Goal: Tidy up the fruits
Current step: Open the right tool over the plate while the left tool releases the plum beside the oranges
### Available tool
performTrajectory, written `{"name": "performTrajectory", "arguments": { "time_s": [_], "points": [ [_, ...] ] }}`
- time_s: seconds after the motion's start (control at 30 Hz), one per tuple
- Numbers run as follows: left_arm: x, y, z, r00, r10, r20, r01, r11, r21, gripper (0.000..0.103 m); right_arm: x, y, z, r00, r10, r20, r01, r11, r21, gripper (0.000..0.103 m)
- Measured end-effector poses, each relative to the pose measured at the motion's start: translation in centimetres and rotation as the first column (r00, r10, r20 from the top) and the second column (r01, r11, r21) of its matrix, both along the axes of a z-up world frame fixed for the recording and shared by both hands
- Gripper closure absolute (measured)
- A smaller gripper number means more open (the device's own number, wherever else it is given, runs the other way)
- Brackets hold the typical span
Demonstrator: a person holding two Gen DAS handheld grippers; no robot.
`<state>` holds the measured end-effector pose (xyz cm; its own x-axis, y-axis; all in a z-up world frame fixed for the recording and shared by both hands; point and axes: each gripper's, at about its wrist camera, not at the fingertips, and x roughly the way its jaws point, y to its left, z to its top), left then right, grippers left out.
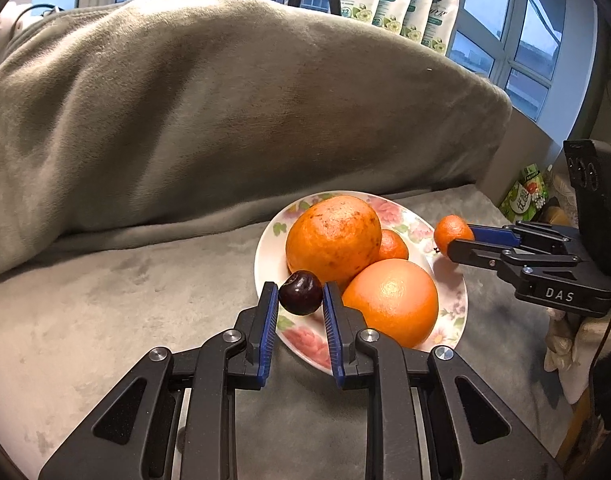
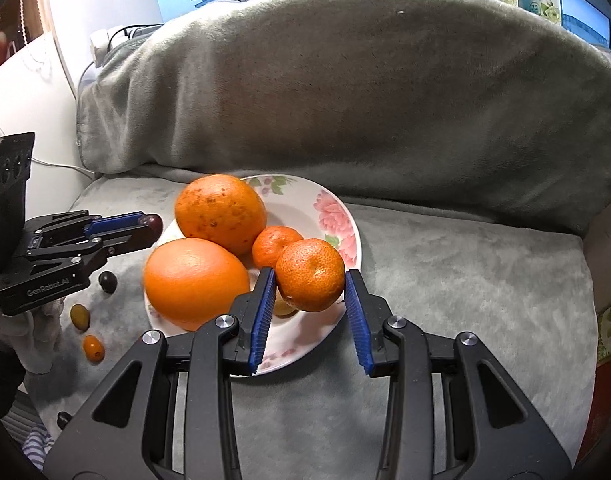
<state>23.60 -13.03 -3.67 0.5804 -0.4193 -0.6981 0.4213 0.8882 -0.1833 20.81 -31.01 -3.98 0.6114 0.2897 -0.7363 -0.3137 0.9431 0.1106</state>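
Grey blanket-covered surface (image 2: 445, 280), floral plate (image 2: 337, 216) mid-frame. Left gripper (image 1: 295, 298) jaws clamp a cherry (image 1: 300, 293) over plate's near rim; right gripper (image 2: 310, 280) jaws hold a mandarin (image 2: 310, 274) above plate. Lower into gaps before releasing; avoid nudging the oranges (image 2: 195, 280).

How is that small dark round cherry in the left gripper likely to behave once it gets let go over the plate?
The small dark round cherry looks smooth and glossy, so it may slip between the left gripper pads. Being round, it will probably roll on the floral ceramic plate until the large speckled orange stops it. It is likely light and easily bruised.
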Motion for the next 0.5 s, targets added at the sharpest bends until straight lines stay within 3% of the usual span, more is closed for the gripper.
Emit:
{"name": "performTrajectory", "arguments": {
  "time_s": [0.5],
  "points": [
    [0.64,0.39,-0.52,0.999,-0.005,-0.043,0.003,0.999,-0.039,0.082,0.92,-0.02,-0.45,1.0,-0.01,-0.007,0.01,1.0,-0.006,0.066]
  ]
}}
